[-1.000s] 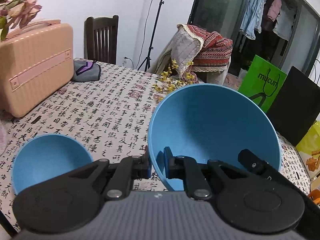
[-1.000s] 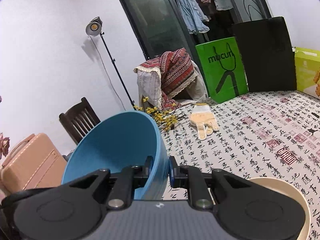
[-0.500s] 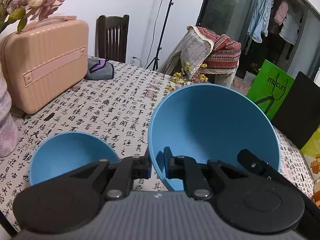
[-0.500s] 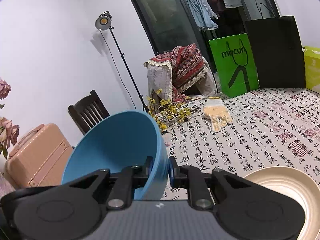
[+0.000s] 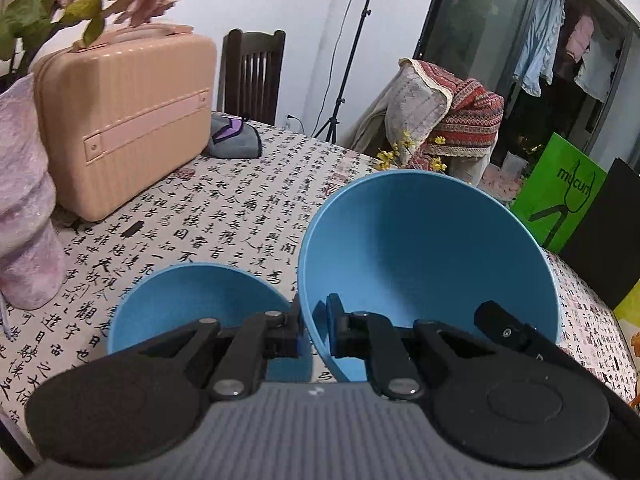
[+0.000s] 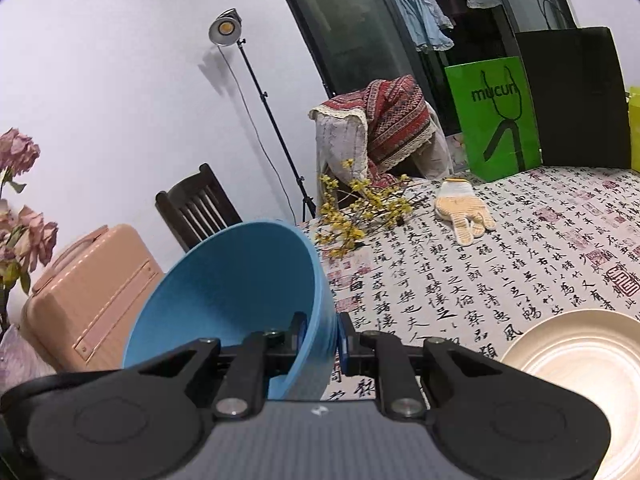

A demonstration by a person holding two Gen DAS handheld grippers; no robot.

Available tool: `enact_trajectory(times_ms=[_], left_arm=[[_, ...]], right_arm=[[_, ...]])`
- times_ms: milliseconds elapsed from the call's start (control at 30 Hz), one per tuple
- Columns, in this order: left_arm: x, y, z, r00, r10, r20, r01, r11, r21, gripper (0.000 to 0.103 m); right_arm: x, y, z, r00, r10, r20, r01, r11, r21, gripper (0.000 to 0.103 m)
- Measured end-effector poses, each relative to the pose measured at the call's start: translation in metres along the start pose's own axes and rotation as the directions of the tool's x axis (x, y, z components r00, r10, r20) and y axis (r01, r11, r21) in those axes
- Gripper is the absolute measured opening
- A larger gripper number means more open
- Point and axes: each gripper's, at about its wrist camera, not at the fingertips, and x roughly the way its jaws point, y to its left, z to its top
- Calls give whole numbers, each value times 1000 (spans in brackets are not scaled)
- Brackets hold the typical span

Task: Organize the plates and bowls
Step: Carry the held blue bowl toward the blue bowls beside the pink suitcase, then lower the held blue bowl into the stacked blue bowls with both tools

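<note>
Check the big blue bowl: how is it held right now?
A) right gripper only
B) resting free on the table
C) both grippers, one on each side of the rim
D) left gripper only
C: the left gripper and the right gripper each pinch the rim wall of the large blue bowl, which hangs tilted above the tablecloth.

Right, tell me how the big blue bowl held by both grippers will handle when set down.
The big blue bowl looks like stiff, smooth plastic: its thin rim keeps its shape though the left gripper and right gripper pinch it. It is probably light for its size. Being tilted and glossy, it may slip or rock if released early over the small blue bowl.
</note>
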Motion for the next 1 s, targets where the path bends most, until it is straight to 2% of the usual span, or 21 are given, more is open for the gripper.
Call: enact_trajectory(times_ms=[567, 1000], left_arm=[[-17, 42, 4, 999, 18, 33, -17, 999, -33, 11], [-18, 74, 4, 999, 45, 25, -43, 997, -62, 10]], right_arm=[[-5, 36, -14, 999, 44, -14, -44, 999, -10, 15], [5, 56, -26, 993, 95, -73, -95, 996, 1, 15]])
